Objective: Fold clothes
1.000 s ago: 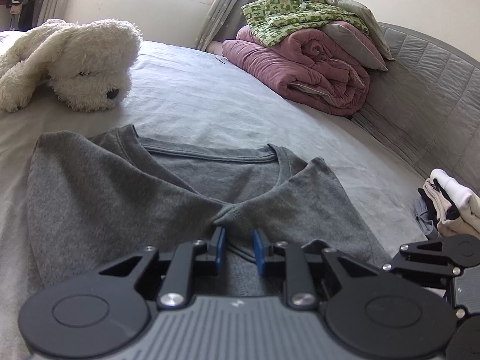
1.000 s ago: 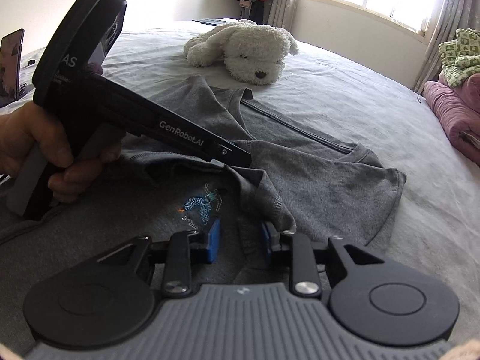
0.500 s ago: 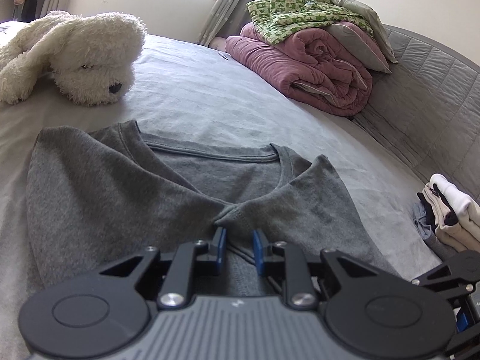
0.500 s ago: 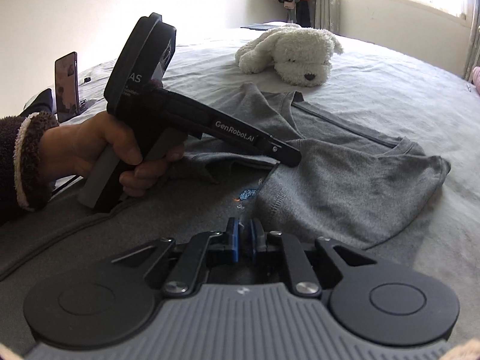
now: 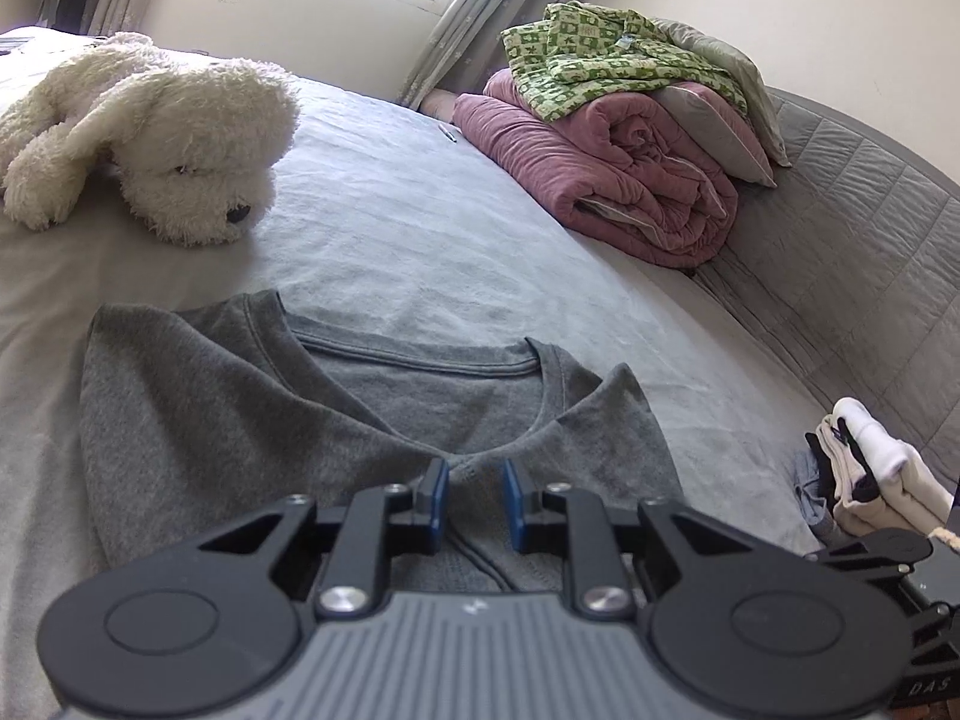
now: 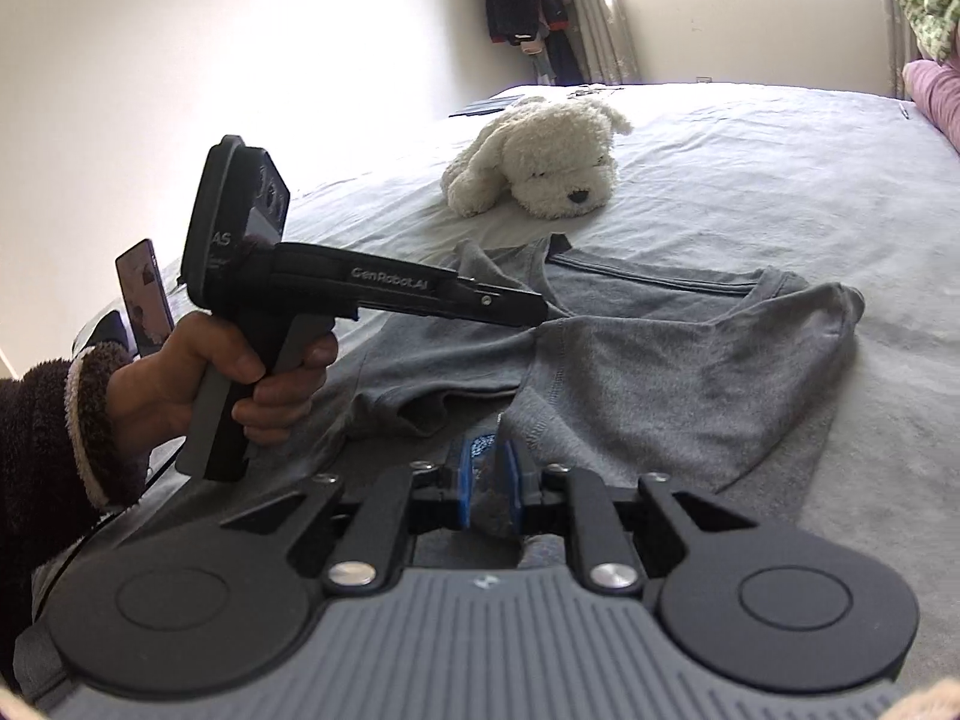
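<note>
- The right hand-held gripper (image 6: 489, 483) is clamped on a bunched fold of the grey T-shirt (image 6: 672, 384); cloth is seen pinched between its blue pads (image 6: 463, 489).
- The left hand-held gripper (image 5: 474, 504) is seen with its pads (image 5: 437, 501) a little apart, grey fabric lying between and under them; whether the cloth is actually pressed there cannot be told.
- In the right wrist view the left hand-held gripper (image 6: 528, 315) is held by a hand (image 6: 204, 384) in a fuzzy dark sleeve (image 6: 54, 426), its tip over the shirt's folded-in sleeves.
- The T-shirt lies flat on the bed (image 5: 420, 228), just ahead of both grippers, its collar (image 5: 420, 354) at the far end; its long axis is judged to run away from the grippers, toward the plush dog (image 5: 150, 138).
- Both hands are at the near end of the shirt, so a fold toward the collar is judged likely.
- The shirt's hem is hidden beneath the gripper bodies; the small print beside the right pads is too blurred to read.
</note>
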Tool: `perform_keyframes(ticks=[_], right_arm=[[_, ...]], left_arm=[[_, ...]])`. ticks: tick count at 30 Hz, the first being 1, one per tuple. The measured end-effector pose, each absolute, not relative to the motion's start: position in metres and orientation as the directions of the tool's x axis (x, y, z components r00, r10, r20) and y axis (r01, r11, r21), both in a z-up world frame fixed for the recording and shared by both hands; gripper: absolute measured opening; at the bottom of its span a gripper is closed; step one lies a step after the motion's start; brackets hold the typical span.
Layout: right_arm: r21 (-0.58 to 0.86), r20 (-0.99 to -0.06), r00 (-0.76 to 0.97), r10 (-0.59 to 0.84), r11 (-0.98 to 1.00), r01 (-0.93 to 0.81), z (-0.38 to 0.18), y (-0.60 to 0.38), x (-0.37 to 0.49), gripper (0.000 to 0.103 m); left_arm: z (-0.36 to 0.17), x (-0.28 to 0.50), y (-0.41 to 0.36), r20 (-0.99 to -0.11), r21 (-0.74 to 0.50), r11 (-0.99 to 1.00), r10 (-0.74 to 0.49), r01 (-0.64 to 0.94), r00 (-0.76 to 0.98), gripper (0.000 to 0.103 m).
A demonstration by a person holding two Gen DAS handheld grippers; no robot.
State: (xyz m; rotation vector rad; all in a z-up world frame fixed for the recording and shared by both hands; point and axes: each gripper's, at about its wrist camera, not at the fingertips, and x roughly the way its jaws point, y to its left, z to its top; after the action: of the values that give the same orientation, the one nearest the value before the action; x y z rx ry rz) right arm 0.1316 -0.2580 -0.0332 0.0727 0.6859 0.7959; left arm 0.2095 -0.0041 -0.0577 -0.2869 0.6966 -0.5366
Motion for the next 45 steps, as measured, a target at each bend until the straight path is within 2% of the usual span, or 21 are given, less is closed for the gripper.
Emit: perform_keyframes(ticks=[4,8,11,14,18,19,20,24,27,32,34,35,36,38,45], right_arm=[[0.388,-0.528,0.494,0.691,0.713,-0.584,-0.048,-0.259,0.148,0.018],[0.456,-0.567,0.416,0.711,0.691,-0.561,-0.071,-0.249,0.159,0.018],[0.526,-0.538,0.387,0.748,0.658,-0.539,-0.076,-0.251,0.16,0.018],[0.558,-0.529,0.349,0.773,0.627,-0.544,-0.068,-0.253,0.156,0.019],[0.389,-0.581,0.463,0.67,0.727,-0.565,-0.049,-0.245,0.137,0.023],[0.327,-0.594,0.502,0.629,0.759,-0.563,-0.045,-0.241,0.132,0.034],[0.276,-0.604,0.527,0.598,0.778,-0.565,-0.043,-0.234,0.127,0.039],[0.1,-0.624,0.615,0.482,0.83,-0.548,-0.04,-0.21,0.11,0.041],[0.017,-0.631,0.661,0.405,0.86,-0.51,-0.046,-0.194,0.105,0.037],[-0.101,-0.656,0.695,0.293,0.879,-0.466,-0.059,-0.181,0.102,0.026],[-0.11,-0.662,0.693,0.285,0.878,-0.466,-0.058,-0.181,0.101,0.015],[-0.114,-0.664,0.692,0.283,0.877,-0.467,-0.057,-0.182,0.1,0.007],[-0.116,-0.663,0.692,0.286,0.874,-0.472,-0.055,-0.183,0.099,0.005],[-0.109,-0.665,0.682,0.304,0.864,-0.491,-0.051,-0.182,0.102,0.002],[0.012,-0.697,0.589,0.409,0.828,-0.561,-0.052,-0.197,0.104,0.002]], left_arm=[[-0.07,0.218,-0.016,-0.591,-0.355,0.856,-0.516,0.375,0.62,0.017],[-0.081,0.22,-0.006,-0.566,-0.404,0.841,-0.539,0.36,0.624,0.011],[-0.082,0.222,-0.001,-0.557,-0.446,0.827,-0.555,0.342,0.617,0.011],[-0.078,0.221,-0.004,-0.569,-0.427,0.838,-0.541,0.34,0.619,0.011],[-0.071,0.217,-0.008,-0.581,-0.404,0.854,-0.516,0.327,0.629,0.011],[-0.07,0.216,-0.008,-0.579,-0.399,0.858,-0.508,0.322,0.637,0.012],[-0.069,0.215,-0.009,-0.577,-0.395,0.862,-0.501,0.317,0.645,0.012],[-0.063,0.211,-0.014,-0.558,-0.362,0.873,-0.483,0.326,0.675,0.013],[-0.059,0.209,-0.018,-0.545,-0.329,0.883,-0.467,0.335,0.696,0.013],[-0.066,0.213,-0.03,-0.591,-0.231,0.909,-0.415,0.348,0.692,0.012],[-0.07,0.214,-0.032,-0.6,-0.204,0.915,-0.398,0.348,0.695,0.013],[-0.07,0.214,-0.031,-0.6,-0.205,0.916,-0.396,0.345,0.695,0.013],[-0.071,0.215,-0.03,-0.601,-0.214,0.915,-0.399,0.341,0.693,0.013],[-0.071,0.217,-0.027,-0.604,-0.231,0.914,-0.404,0.334,0.687,0.013],[-0.072,0.218,-0.028,-0.603,-0.229,0.914,-0.403,0.334,0.688,0.012]])
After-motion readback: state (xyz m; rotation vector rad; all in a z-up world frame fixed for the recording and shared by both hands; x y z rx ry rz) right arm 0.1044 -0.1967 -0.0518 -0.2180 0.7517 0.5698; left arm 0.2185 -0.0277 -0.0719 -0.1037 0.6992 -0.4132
